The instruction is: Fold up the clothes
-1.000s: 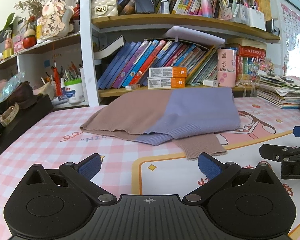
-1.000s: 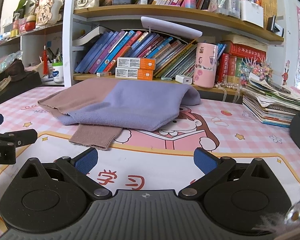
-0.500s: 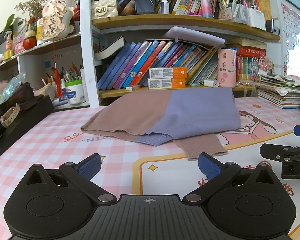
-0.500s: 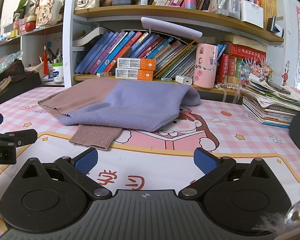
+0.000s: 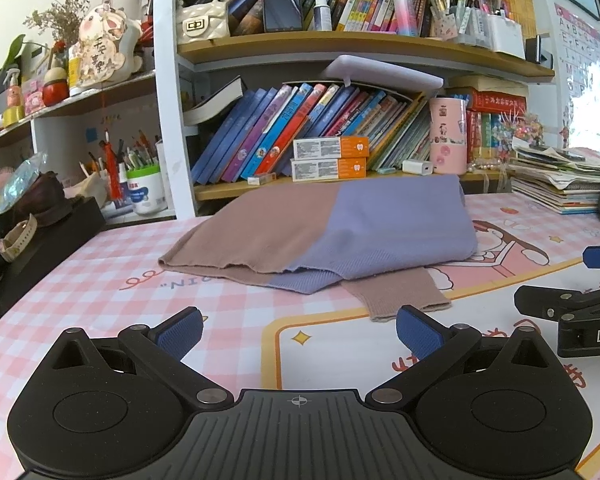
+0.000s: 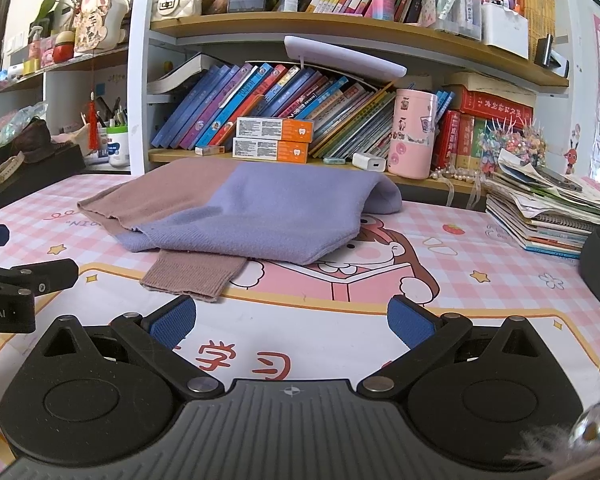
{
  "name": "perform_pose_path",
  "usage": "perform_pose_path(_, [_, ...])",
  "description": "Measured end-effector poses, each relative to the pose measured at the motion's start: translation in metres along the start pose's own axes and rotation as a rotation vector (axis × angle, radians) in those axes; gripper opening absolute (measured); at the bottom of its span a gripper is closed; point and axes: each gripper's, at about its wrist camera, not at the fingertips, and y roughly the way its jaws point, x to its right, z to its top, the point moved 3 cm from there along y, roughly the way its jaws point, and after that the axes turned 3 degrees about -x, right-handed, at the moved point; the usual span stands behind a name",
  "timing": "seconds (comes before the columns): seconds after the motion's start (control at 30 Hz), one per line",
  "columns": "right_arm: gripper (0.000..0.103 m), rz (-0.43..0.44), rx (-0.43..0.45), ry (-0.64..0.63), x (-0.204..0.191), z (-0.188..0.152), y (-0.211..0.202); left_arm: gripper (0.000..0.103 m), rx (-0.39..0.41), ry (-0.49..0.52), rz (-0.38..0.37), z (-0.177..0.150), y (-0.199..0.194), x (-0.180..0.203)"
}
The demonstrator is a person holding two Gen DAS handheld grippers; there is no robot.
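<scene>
Sweater (image 5: 340, 232) lies folded at your 12 o'clock on pink mat (image 5: 100, 288); L gripper (image 5: 298, 330) & R gripper (image 6: 292, 320) both spread, empty.

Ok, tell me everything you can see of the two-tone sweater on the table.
The sweater is a fine knit, half brownish-pink, half lavender, with the colours meeting down the middle. It lies folded in loose layers on the pink checked table mat, in front of the bookshelf. A lavender edge peeks out from under the top layer, and a brownish-pink ribbed cuff sticks out at the near side, flat on the mat. Neither tool touches it; both sit open and short of it.
</scene>
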Motion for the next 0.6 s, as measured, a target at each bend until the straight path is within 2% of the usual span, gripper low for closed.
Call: perform_pose_path(0.6, [0.103,-0.003,0.003,-0.003,0.0005,0.0005,-0.0005,0.103,-0.004,-0.011,0.001,-0.0005,0.0003,-0.0015])
